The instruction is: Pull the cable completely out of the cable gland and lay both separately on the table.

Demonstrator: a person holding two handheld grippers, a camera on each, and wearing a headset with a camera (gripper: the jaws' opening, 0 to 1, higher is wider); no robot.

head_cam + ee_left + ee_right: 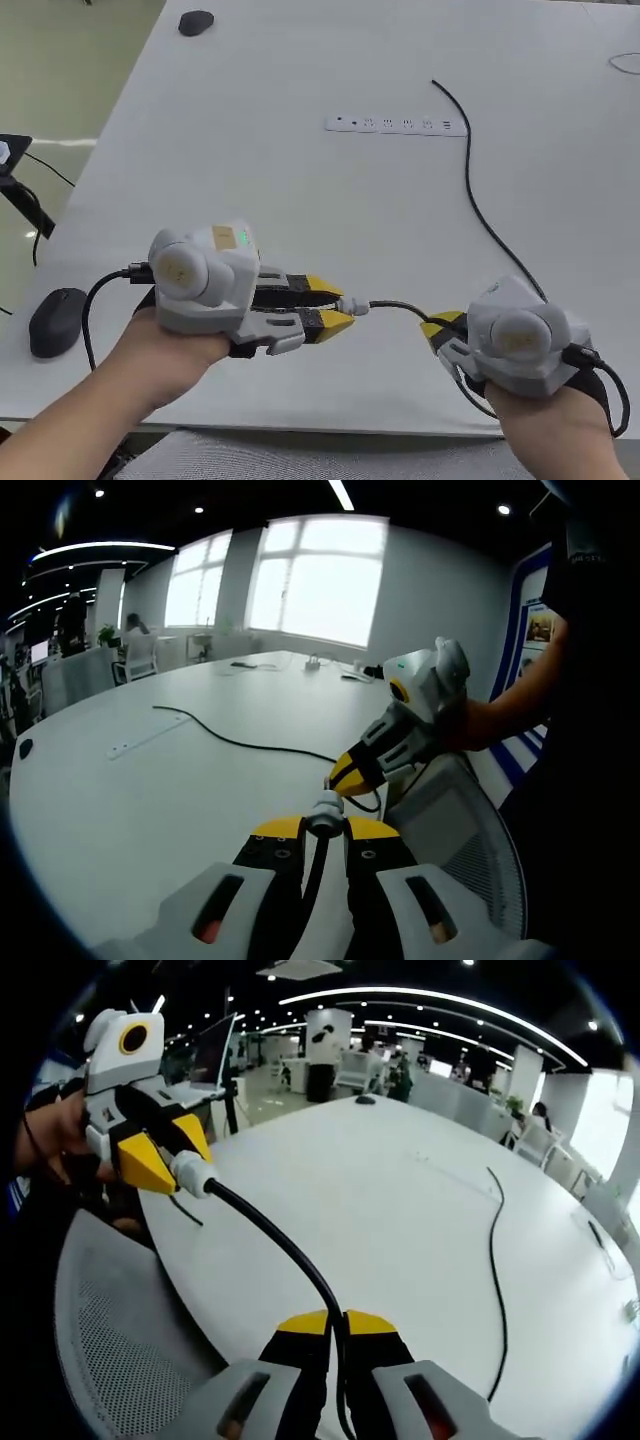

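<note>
Over near edge of broad white table [300,190], yellow-tipped left gripper [335,306] clamped on small white plastic cable gland [356,306], yellow-tipped right gripper [441,326] pinched shut on thin black cable [400,306], cable end seated in gland between the two.

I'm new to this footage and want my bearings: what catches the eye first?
Two grippers face each other over the near edge of the white table, joined by a short black cable. The left gripper pinches the pale cable gland, and the right gripper clamps the cable. Farther back lies a white power strip, with a black cord running past it toward the near edge.
</note>
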